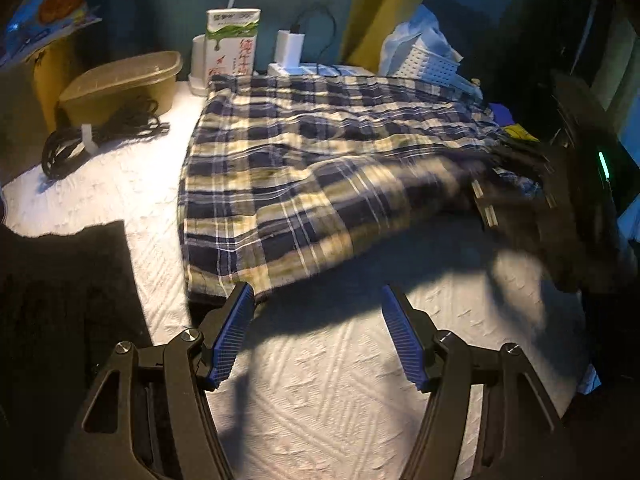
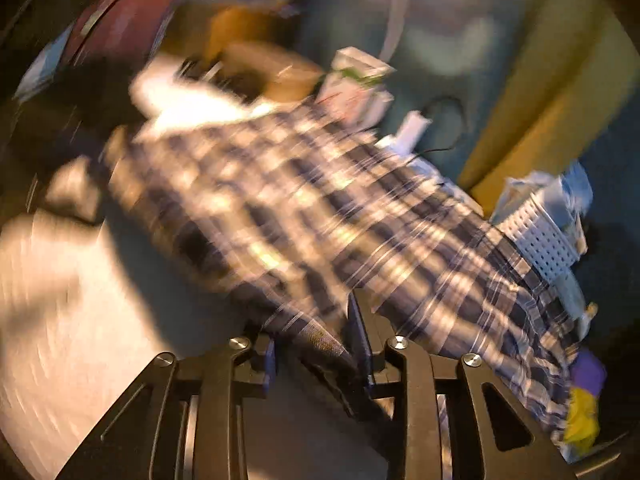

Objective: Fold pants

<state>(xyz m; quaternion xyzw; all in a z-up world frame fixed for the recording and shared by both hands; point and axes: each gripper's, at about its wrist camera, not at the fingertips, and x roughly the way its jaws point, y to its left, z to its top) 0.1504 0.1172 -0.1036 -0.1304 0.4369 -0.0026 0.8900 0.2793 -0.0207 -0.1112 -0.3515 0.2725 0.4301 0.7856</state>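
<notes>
Blue, cream and olive plaid pants (image 1: 320,168) lie spread on a white textured cloth (image 1: 320,380). My left gripper (image 1: 318,300) is open and empty, its blue pads just short of the pants' near edge. My right gripper (image 1: 516,200) is blurred at the right, at the pants' lifted right edge. In the right wrist view, which is motion-blurred, my right gripper (image 2: 316,344) is shut on a fold of the pants (image 2: 360,216), and the cloth runs between its fingers.
A tan plastic tub (image 1: 120,84) and coiled black cable (image 1: 96,136) sit at the back left. A carton (image 1: 232,44), a white charger (image 1: 290,50) and a perforated white basket (image 1: 432,64) line the back. A yellow and purple item (image 2: 584,408) lies at the right.
</notes>
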